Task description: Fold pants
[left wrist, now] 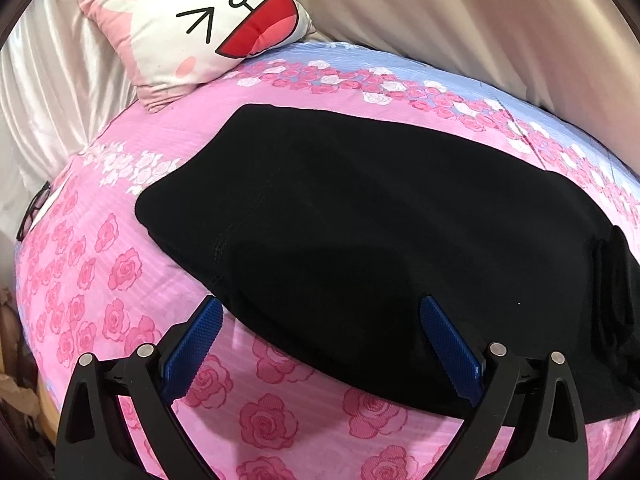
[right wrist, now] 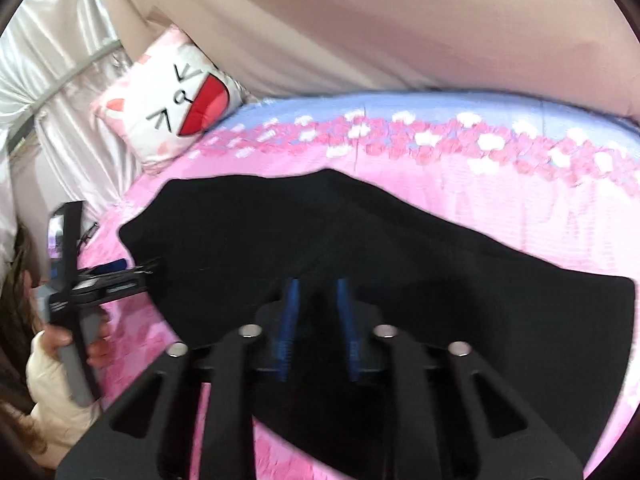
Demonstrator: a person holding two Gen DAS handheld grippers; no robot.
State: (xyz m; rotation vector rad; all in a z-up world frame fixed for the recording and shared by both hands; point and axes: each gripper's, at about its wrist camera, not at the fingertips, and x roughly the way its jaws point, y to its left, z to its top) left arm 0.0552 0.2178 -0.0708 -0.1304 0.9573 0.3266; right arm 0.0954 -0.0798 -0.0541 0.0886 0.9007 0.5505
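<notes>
We see black pants (left wrist: 360, 216) lying flat on a bed covered by a pink rose-print sheet (left wrist: 100, 272), with a blue band of the same sheet running along its far side. The pants stretch across the middle of the bed and look already folded lengthwise, one thick end bunched at the right edge of the left wrist view. Our left gripper (left wrist: 322, 314) stands wide, its blue pads (left wrist: 450, 344) spread apart over the near edge of the pants; one finger sits above the bare sheet, the other above the dark cloth, and neither pinches anything. Our right gripper (right wrist: 318, 300) stands narrow, its two blue pads close together over the near part of the pants; the view is blurred and the cloth is dark, so we cannot tell for certain whether a fold of fabric sits between them. In the right wrist view a hand (right wrist: 60, 340) in a cream sleeve holds the left gripper at the left end of the pants. A cat-face cushion (left wrist: 192, 24) rests at the far corner of the bed against pale satin drapery (left wrist: 52, 92), and a pair of glasses (left wrist: 34, 210) lies near the sheet's left edge.
</notes>
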